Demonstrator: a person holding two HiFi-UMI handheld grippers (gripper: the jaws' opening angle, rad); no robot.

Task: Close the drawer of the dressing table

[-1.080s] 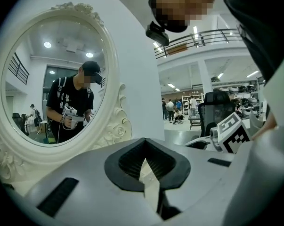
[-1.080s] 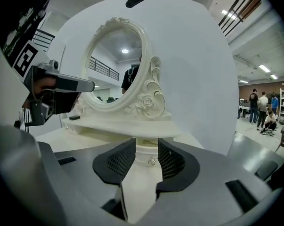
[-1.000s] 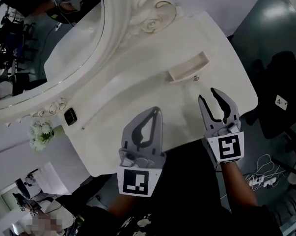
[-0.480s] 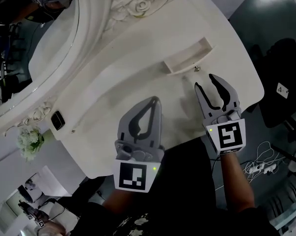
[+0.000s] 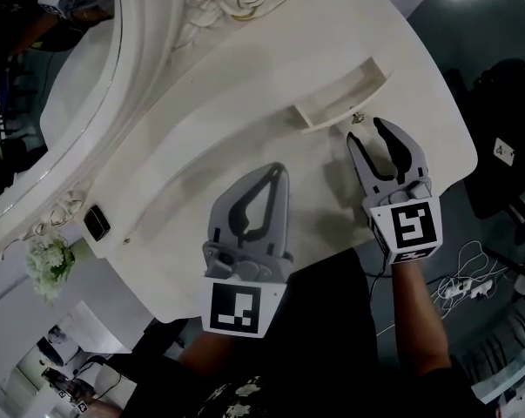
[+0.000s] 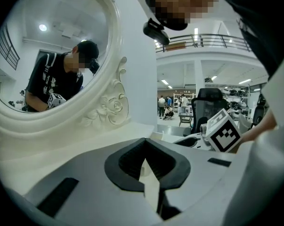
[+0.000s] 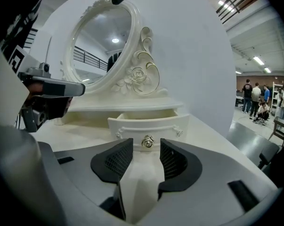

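Your right hand-held gripper had just been opening its jaws; they stood wide with nothing between them, the drawer's knob just ahead. The drawer sat pulled out on the bench, below the mirror. Your left hand-held gripper was closed and empty. You were lining up; the next move likely called for pushing the drawer front straight in.

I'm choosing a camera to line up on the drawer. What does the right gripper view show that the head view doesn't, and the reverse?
Only the right gripper view: the drawer front head-on, its knob centred just beyond the fingers. Only the head view: the flowers. Both: the open drawer and the right gripper, whose fingers have just been opening, nothing between them.
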